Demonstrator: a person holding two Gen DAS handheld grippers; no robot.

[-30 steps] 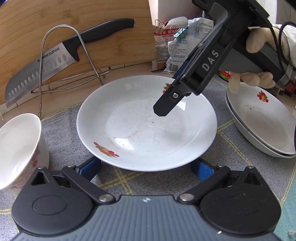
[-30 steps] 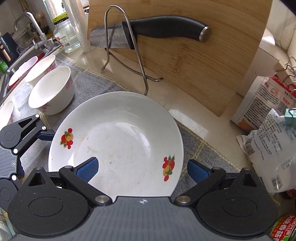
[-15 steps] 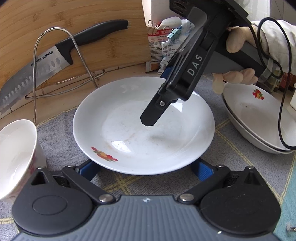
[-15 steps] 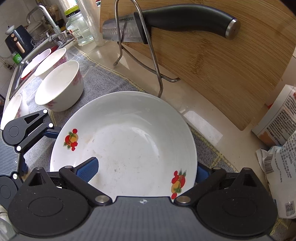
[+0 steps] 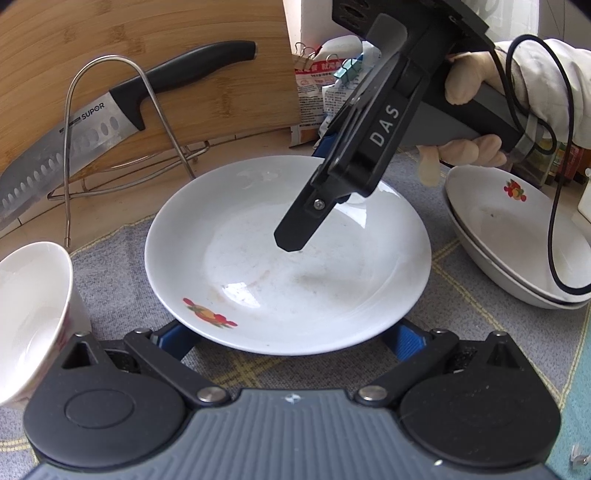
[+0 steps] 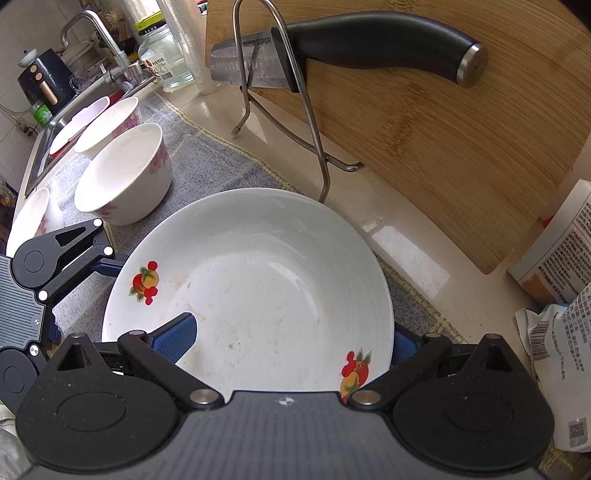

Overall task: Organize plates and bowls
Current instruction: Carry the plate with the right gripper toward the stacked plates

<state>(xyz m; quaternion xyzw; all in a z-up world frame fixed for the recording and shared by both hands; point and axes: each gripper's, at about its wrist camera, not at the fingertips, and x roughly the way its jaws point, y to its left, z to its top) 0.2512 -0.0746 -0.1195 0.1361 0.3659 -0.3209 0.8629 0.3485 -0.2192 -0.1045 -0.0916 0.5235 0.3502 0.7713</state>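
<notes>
A white plate with fruit prints (image 5: 288, 258) lies on the grey mat and also shows in the right wrist view (image 6: 255, 295). My left gripper (image 5: 291, 338) is open, its blue fingers under the plate's near rim on both sides. My right gripper (image 6: 291, 338) is open over the plate's far side, one finger above the plate's inside and one past its rim; its body (image 5: 354, 155) hangs over the plate in the left wrist view. A stack of two like plates (image 5: 517, 236) sits at the right. White bowls (image 6: 125, 173) stand at the left.
A bamboo cutting board (image 6: 443, 147) leans at the back with a knife (image 5: 110, 122) in a wire rack (image 5: 110, 129). Food packets (image 5: 325, 88) lie behind the plate. A bowl (image 5: 33, 314) is close at the left. A sink and tap (image 6: 96, 33) lie far left.
My right gripper has moved forward and lower over the plate, towards the cutting board. My left gripper has shifted slightly right along the plate's near rim. The plate has stayed on the mat.
</notes>
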